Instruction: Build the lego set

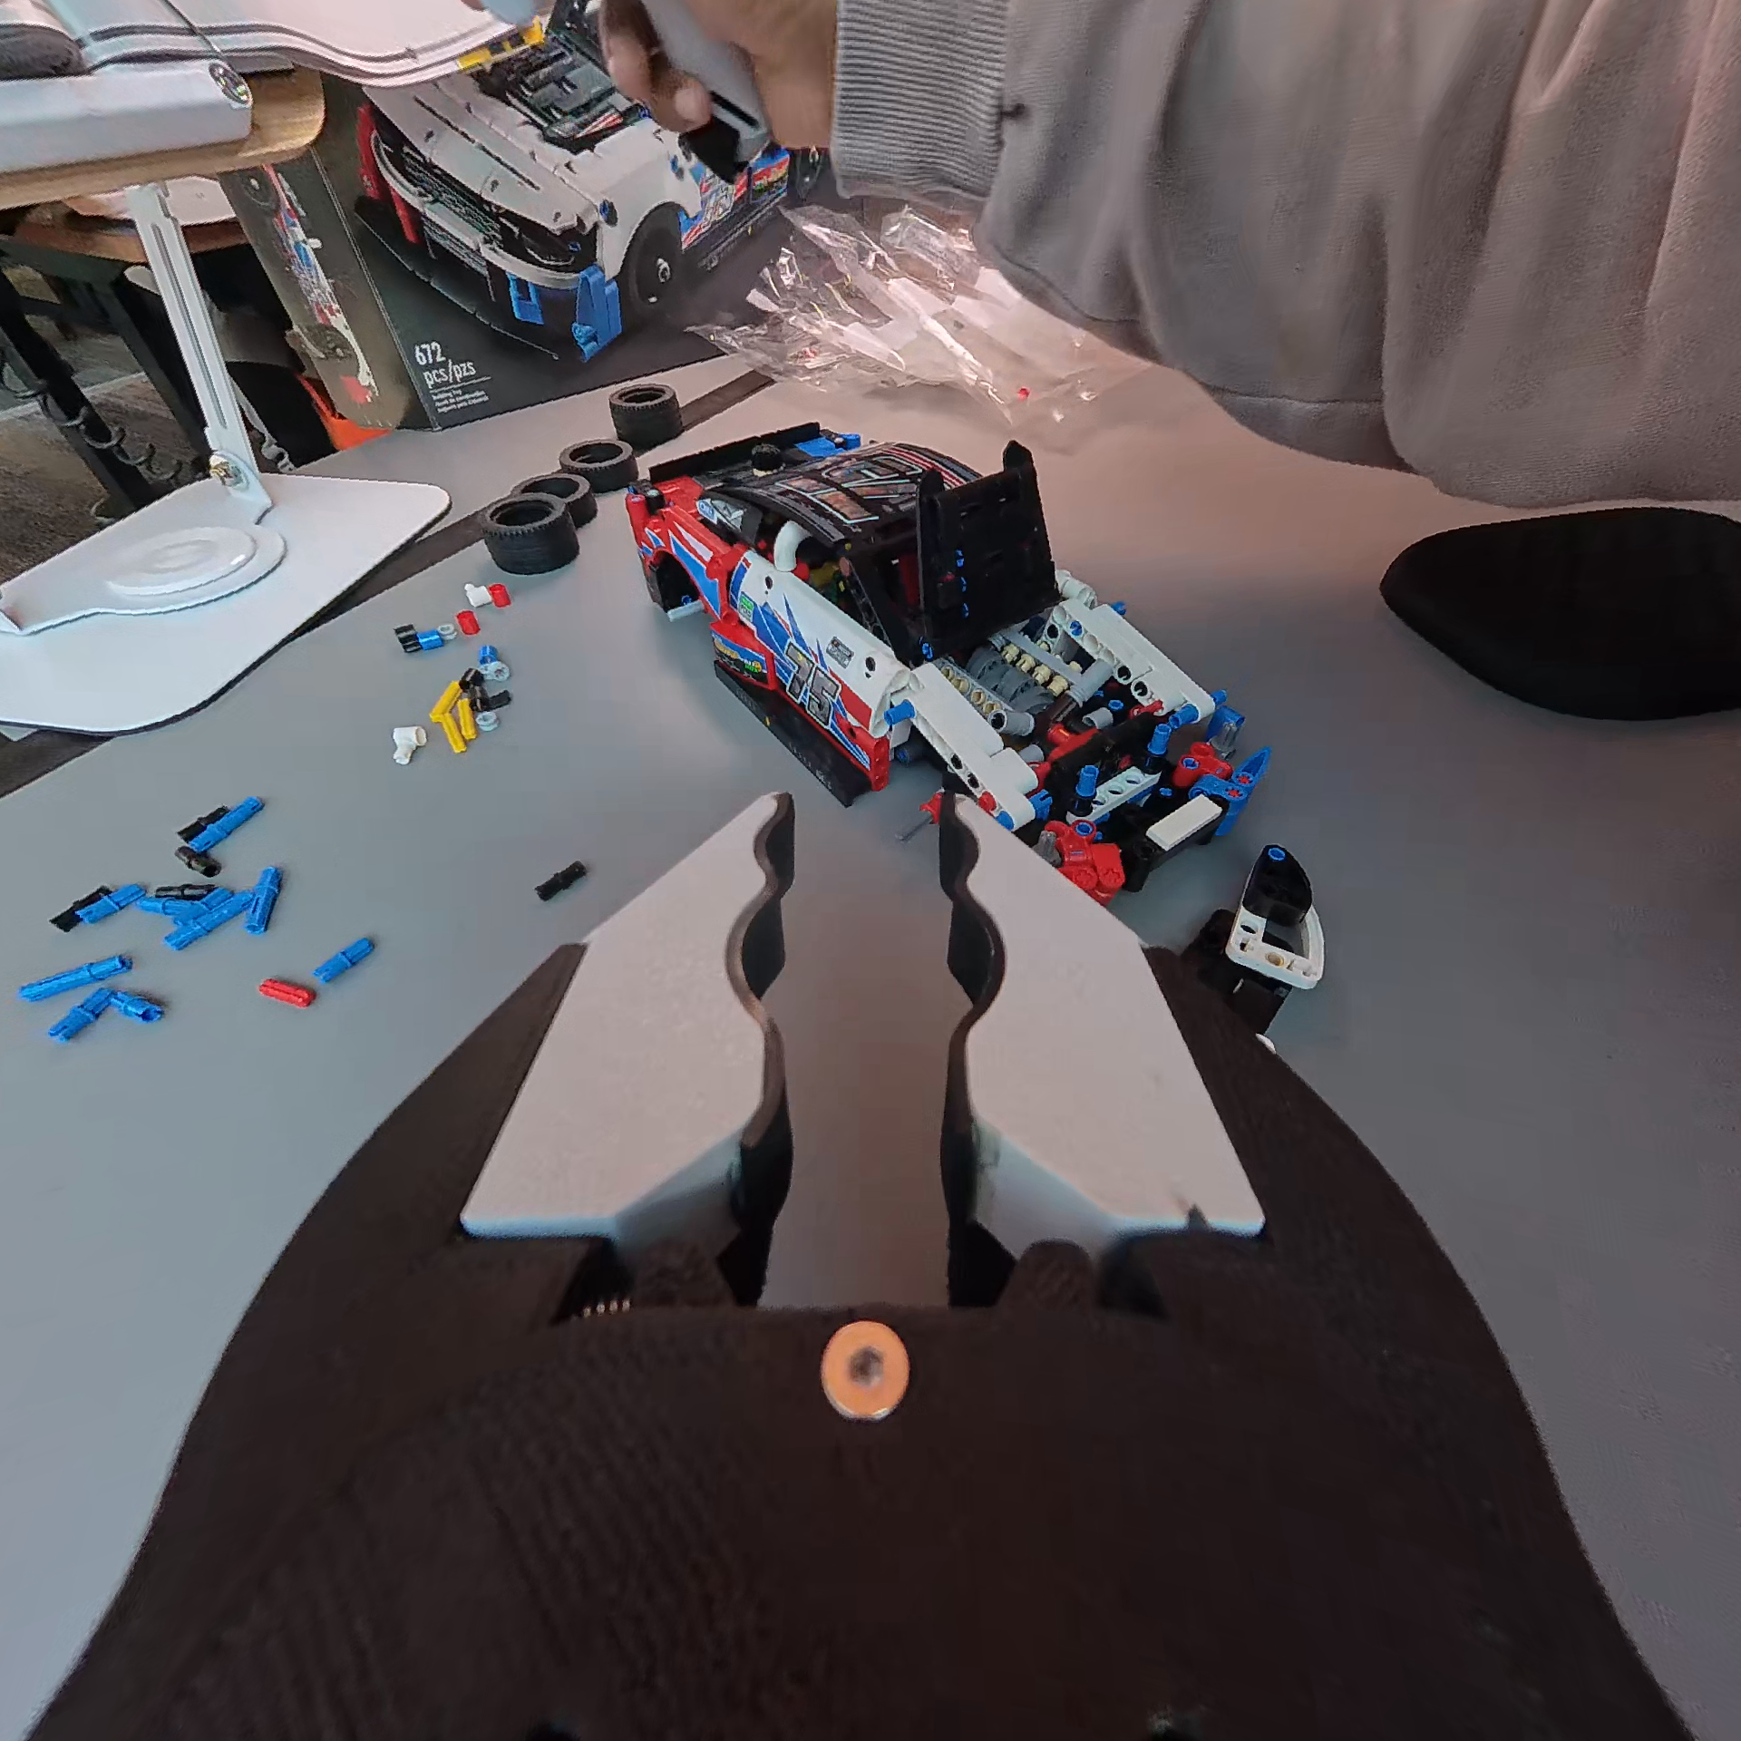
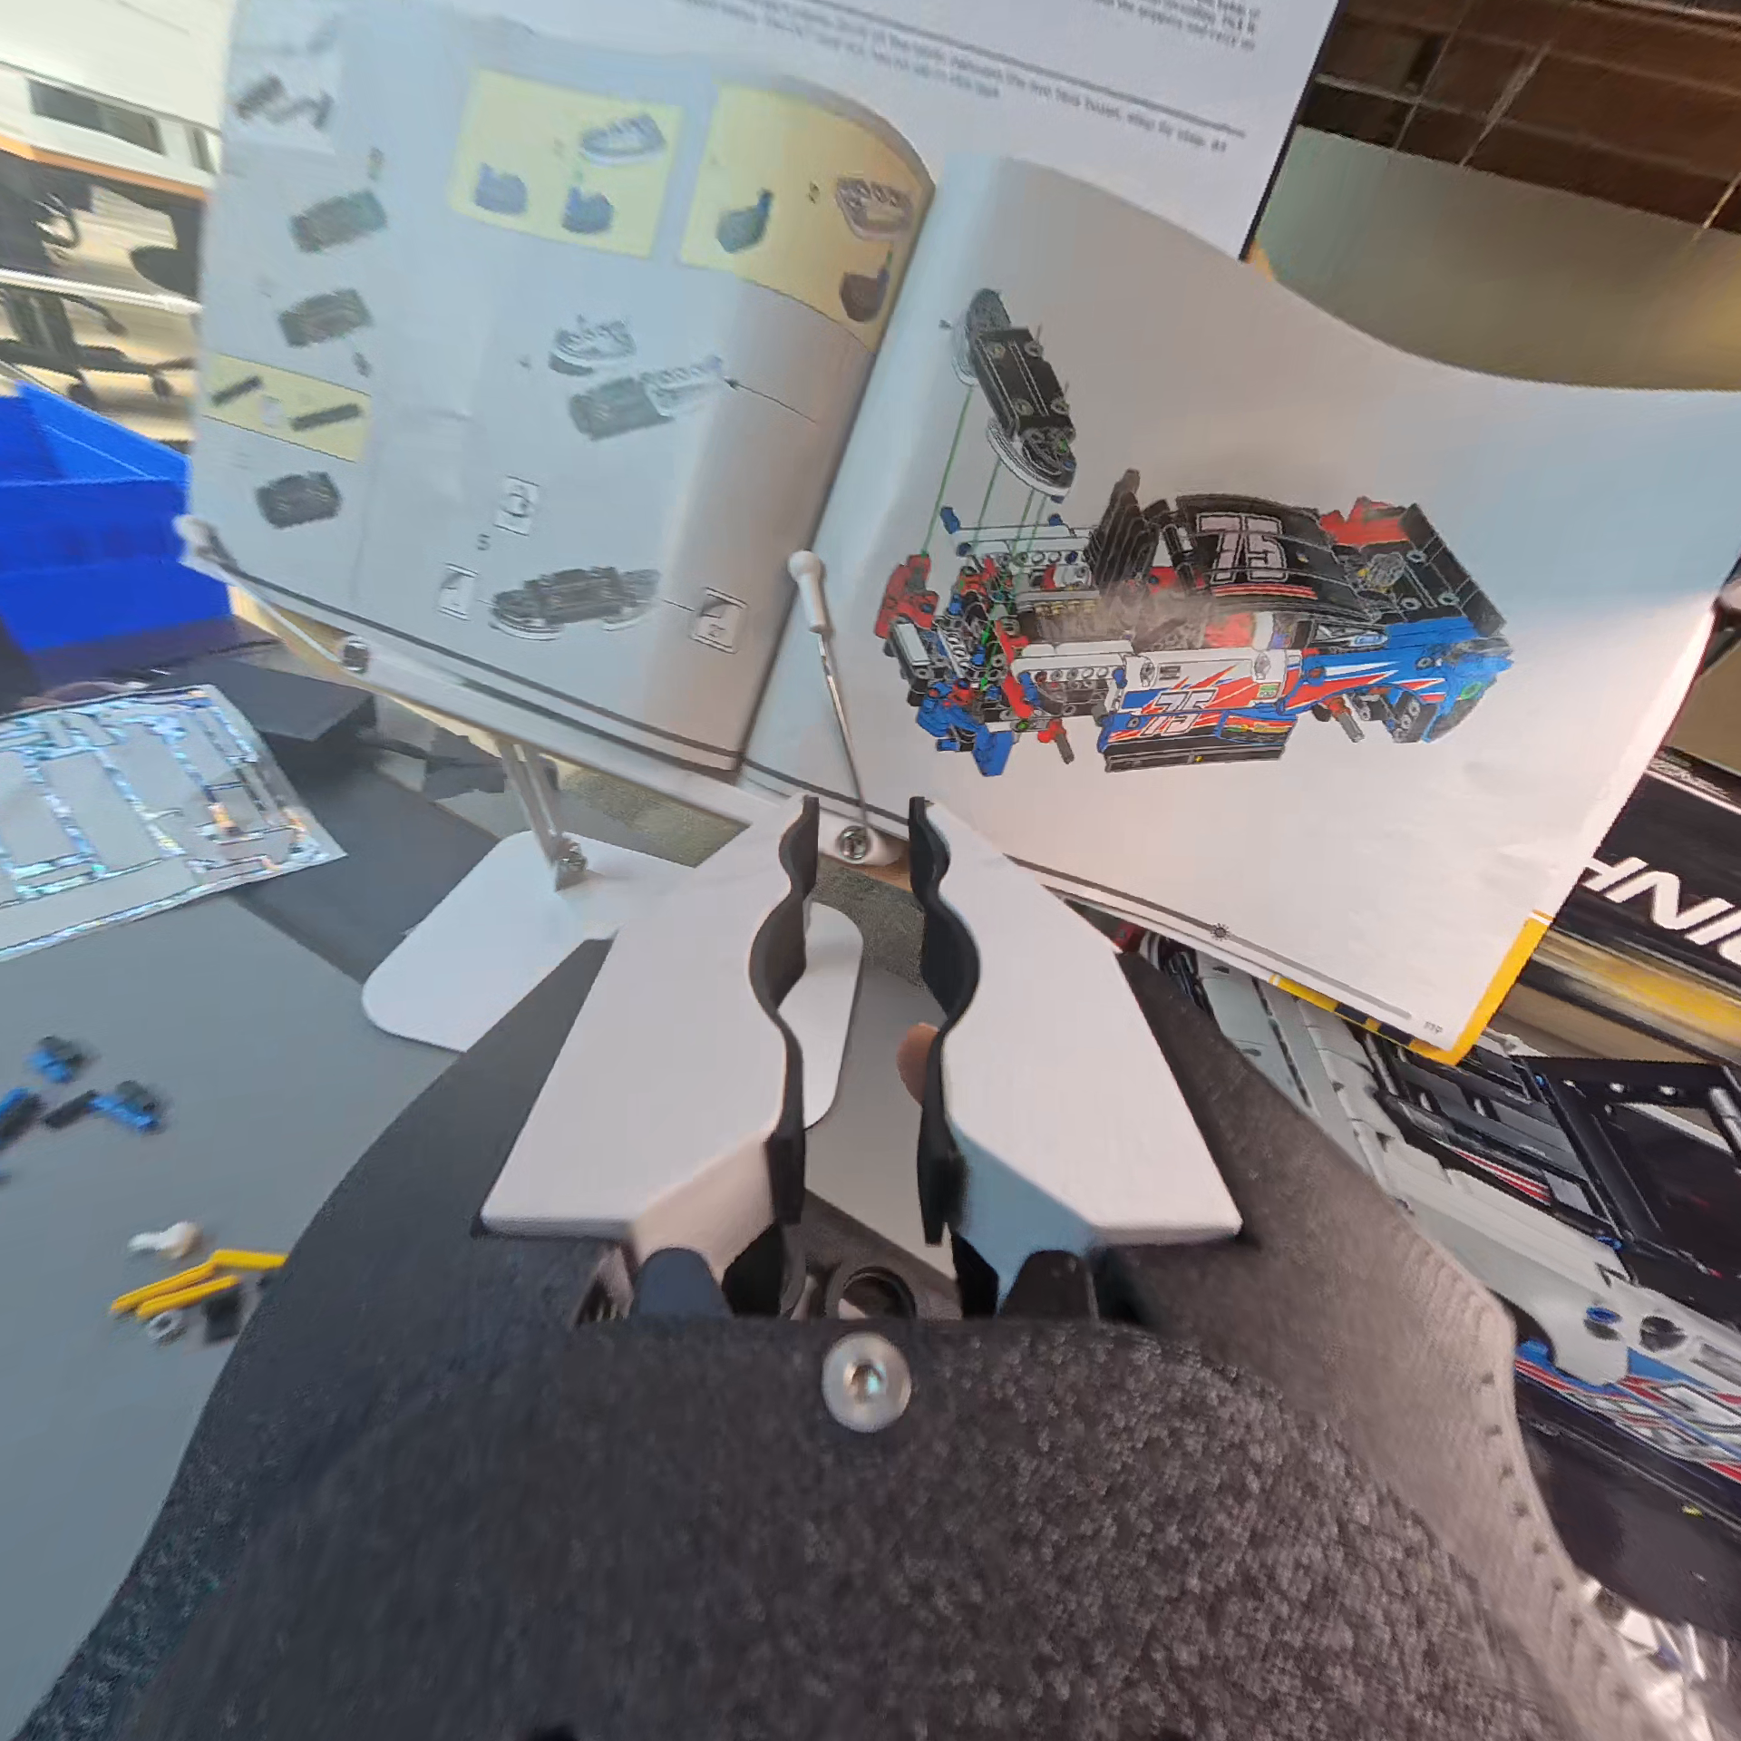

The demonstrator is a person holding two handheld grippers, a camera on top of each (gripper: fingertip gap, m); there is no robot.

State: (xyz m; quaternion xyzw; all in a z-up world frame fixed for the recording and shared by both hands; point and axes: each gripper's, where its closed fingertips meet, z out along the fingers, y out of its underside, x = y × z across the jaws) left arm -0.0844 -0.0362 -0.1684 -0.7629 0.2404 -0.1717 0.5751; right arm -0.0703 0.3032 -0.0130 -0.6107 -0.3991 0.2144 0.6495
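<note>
While the right gripper points at the instruction booklet with its jaws parted and nothing between them, the main risk is a snagged or torn page: the paper is thin and already curling, and the wavy black pads could catch it or knock the wire page holder on the white stand. The left gripper hovers released and empty over the smooth grey table, just short of the half-built car. A careless dip there could dislodge the knobbly exposed front end. Small hard pins lie scattered to the left and would roll easily; four ribbed rubber tyres sit beyond, near the glossy box and a crinkly clear bag.
</note>
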